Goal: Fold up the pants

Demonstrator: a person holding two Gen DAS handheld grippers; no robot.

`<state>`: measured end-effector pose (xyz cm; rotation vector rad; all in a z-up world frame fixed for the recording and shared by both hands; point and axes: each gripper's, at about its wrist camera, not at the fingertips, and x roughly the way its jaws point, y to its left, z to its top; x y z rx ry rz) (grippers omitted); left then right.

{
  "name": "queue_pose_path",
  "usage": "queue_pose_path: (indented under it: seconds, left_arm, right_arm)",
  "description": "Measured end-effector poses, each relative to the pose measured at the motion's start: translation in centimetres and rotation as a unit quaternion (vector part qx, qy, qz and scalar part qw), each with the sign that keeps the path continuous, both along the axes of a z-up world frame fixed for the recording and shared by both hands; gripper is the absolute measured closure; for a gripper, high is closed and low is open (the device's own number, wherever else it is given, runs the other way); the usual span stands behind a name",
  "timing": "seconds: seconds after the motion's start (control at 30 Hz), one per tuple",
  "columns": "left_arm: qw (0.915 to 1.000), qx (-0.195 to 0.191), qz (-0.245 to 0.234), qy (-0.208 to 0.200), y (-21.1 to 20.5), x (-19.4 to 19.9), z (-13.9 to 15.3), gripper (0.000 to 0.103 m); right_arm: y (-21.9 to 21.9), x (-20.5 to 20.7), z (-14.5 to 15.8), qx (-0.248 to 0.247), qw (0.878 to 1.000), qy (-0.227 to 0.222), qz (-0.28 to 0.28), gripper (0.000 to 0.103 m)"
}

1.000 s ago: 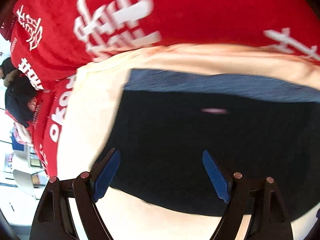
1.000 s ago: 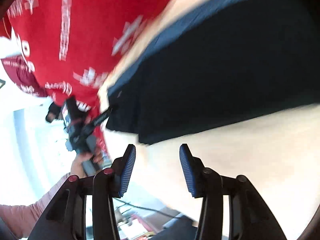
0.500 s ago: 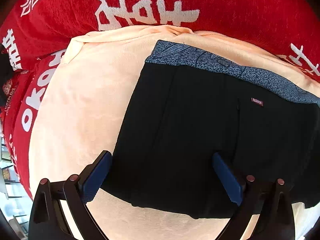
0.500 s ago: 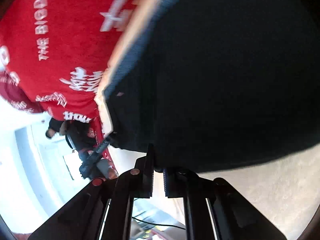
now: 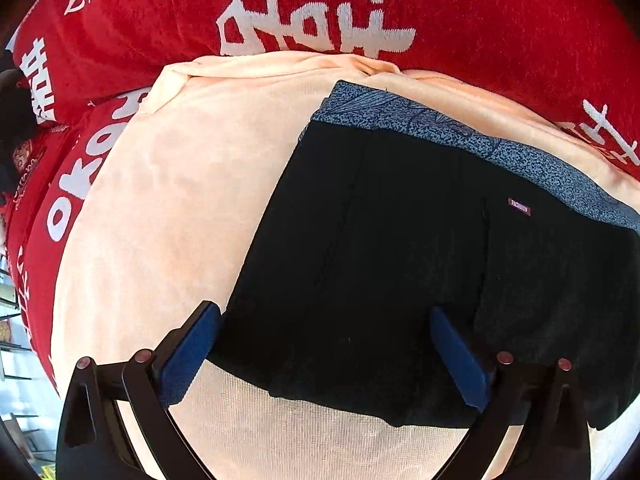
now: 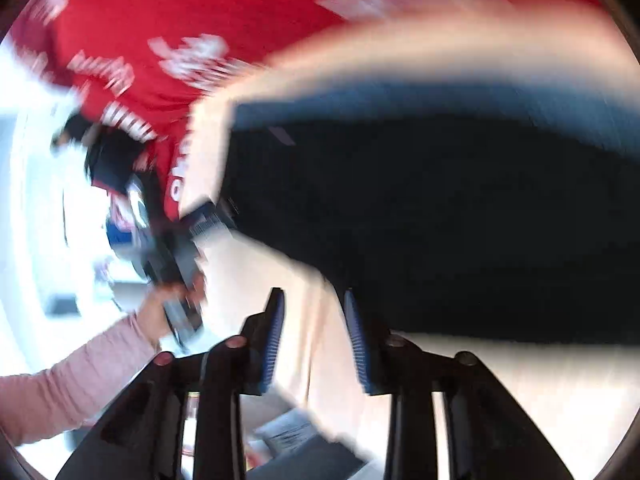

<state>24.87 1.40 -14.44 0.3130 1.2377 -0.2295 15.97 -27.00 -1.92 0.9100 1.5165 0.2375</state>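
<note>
The black pants (image 5: 400, 264) with a blue speckled waistband (image 5: 500, 152) lie folded on a peach cloth (image 5: 168, 208). My left gripper (image 5: 324, 352) is wide open just above their near edge, holding nothing. In the blurred right wrist view the pants (image 6: 460, 208) fill the right side. My right gripper (image 6: 314, 344) is open a little at their near left corner, with nothing between its pads. The left gripper (image 6: 200, 220) shows there too, at the pants' left edge, held by a hand in a pink sleeve (image 6: 68, 384).
A red blanket with white lettering (image 5: 320, 12) covers the surface beyond and left of the peach cloth. The table's edge and a bright room (image 6: 36, 208) lie to the left in the right wrist view.
My right gripper, shut half a second ago at the pants' edge, has opened and is moving fast. My left gripper stays wide open and has barely moved over the pants.
</note>
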Motion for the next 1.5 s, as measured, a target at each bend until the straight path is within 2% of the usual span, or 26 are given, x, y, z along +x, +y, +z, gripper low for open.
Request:
queue_pose_path:
  seconds: [0.1,0.2,0.33,0.47,0.53,0.57,0.6,0.63,0.73,0.83,0.93,1.0,1.03,1.1,1.17,1.2,1.3,1.33,1.37,1.43,1.47,1.5]
  left_arm:
    - [0.9999,-0.012,0.006,-0.002,0.4,-0.2,-0.1,0.0]
    - [0.9996,-0.027,0.008,-0.004,0.8,-0.1,-0.2,0.0]
    - [0.9989,-0.044,0.014,-0.013,1.2,-0.5,-0.3,0.0]
    - [0.9982,-0.053,0.015,-0.023,1.3,-1.1,-0.4,0.0]
    - [0.9979,-0.056,0.012,-0.029,1.4,-1.4,-0.3,0.0]
    - [0.9979,-0.057,0.013,-0.029,1.4,-1.4,-0.2,0.0]
    - [0.9979,-0.056,0.017,-0.028,1.5,-1.5,0.1,0.0]
    - [0.9978,-0.057,0.019,-0.027,1.6,-1.6,0.3,0.0]
    - [0.9983,-0.051,0.009,-0.028,1.7,-2.1,0.6,0.0]
    - [0.9985,-0.049,0.004,-0.024,1.8,-2.2,0.5,0.0]
    - [0.9988,-0.044,0.011,-0.018,1.7,-1.9,1.1,0.0]
    - [0.9987,-0.047,0.012,-0.016,1.8,-1.9,1.2,0.0]
    - [0.9988,-0.046,0.014,-0.013,1.9,-2.0,0.9,0.0]
    - [0.9983,-0.051,0.024,-0.013,2.2,-2.1,0.4,0.0]
    - [0.9982,-0.052,0.026,-0.016,2.3,-2.3,0.4,0.0]
    - [0.9982,-0.052,0.026,-0.018,2.3,-2.3,0.4,0.0]
    - [0.9977,-0.058,0.03,-0.021,2.5,-2.5,0.2,0.0]
    - [0.9975,-0.06,0.031,-0.023,2.6,-2.6,0.2,0.0]
    - [0.9973,-0.061,0.034,-0.023,2.6,-2.7,0.2,0.0]
    - [0.9961,-0.069,0.054,-0.013,2.9,-2.6,0.3,0.0]
    - [0.995,-0.076,0.065,-0.006,3.1,-3.0,0.3,0.0]
    - [0.9941,-0.082,0.072,-0.003,3.3,-3.2,0.3,0.0]
  right_arm:
    - [3.1,9.3,-2.2,-0.053,0.992,-0.038,0.109,0.064]
    - [6.4,14.4,-5.3,-0.069,0.981,-0.053,0.175,0.064]
    - [11.0,19.6,-8.5,-0.088,0.968,-0.06,0.226,0.064]
    - [13.1,21.0,-11.0,-0.102,0.96,-0.055,0.256,0.064]
    - [13.0,20.7,-12.3,-0.092,0.961,-0.042,0.258,0.064]
    - [12.4,20.7,-12.6,-0.076,0.966,-0.032,0.244,0.074]
    - [12.2,20.9,-12.7,-0.06,0.97,-0.024,0.233,0.094]
    - [11.8,20.9,-12.1,-0.054,0.973,-0.026,0.222,0.099]
    - [12.5,21.8,-10.1,-0.03,0.973,-0.054,0.224,0.099]
    - [14.6,23.4,-10.5,-0.016,0.973,-0.07,0.218,0.101]
    - [16.4,23.9,-12.2,-0.055,0.974,-0.05,0.212,0.101]
    - [16.1,23.1,-11.4,-0.067,0.971,-0.056,0.221,0.1]
    - [15.6,22.7,-10.6,-0.071,0.969,-0.062,0.229,0.099]
    - [14.1,22.4,-9.4,-0.091,0.961,-0.083,0.249,0.088]
    - [13.3,22.5,-9.1,-0.115,0.952,-0.093,0.267,0.047]
    - [12.8,22.6,-9.3,-0.125,0.95,-0.091,0.272,0.042]
    - [12.9,22.8,-10.6,-0.099,0.951,-0.071,0.285,0.042]
    - [13.2,22.8,-11.2,-0.096,0.95,-0.062,0.29,0.044]
    - [14.3,22.9,-12.2,-0.094,0.95,-0.05,0.294,0.055]
    - [14.5,22.7,-13.3,-0.054,0.962,-0.027,0.268,0.082]
    - [14.5,22.7,-12.5,-0.068,0.962,-0.038,0.261,0.092]
    - [14.5,22.6,-11.6,-0.071,0.96,-0.051,0.267,0.092]
